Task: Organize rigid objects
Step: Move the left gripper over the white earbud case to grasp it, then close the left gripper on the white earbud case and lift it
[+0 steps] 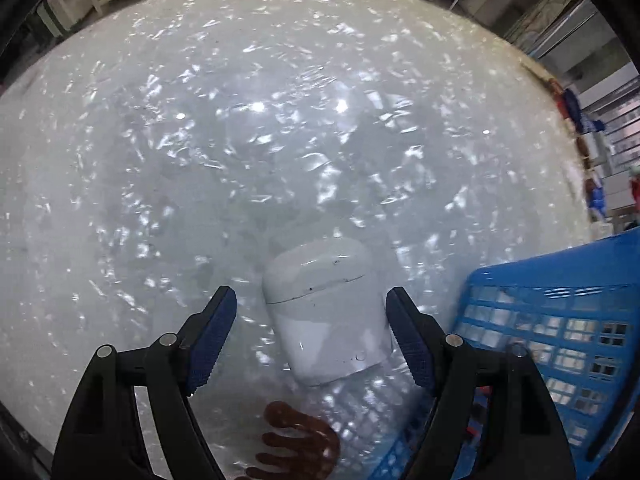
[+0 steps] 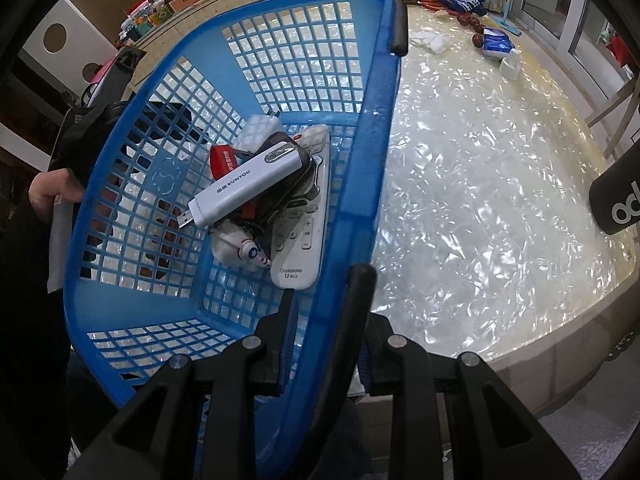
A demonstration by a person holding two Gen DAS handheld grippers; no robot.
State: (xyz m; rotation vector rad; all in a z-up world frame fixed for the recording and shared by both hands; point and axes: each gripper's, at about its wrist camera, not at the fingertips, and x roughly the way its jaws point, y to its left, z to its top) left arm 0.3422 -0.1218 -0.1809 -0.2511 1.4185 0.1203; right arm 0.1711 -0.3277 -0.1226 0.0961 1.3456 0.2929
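A white earbud case (image 1: pixel 328 308) lies on the shiny pearl table between the spread fingers of my open left gripper (image 1: pixel 310 312); neither pad touches it. A blue plastic basket (image 1: pixel 560 320) stands just right of it. In the right wrist view my right gripper (image 2: pixel 326 300) is shut on the near rim of the blue basket (image 2: pixel 376 120), one finger inside and one outside. The basket holds a white remote (image 2: pixel 300 220), a white USB stick (image 2: pixel 244 184), a red item (image 2: pixel 222 160), a dark case and a small toy figure (image 2: pixel 244 250).
A brown comb-like object (image 1: pixel 300 444) lies on the table below the earbud case. At the table's far edge lie white cloths (image 2: pixel 432 40), a blue packet (image 2: pixel 496 42), dark red fruits and a white bottle (image 2: pixel 510 64). A black cylinder (image 2: pixel 620 200) stands at the right.
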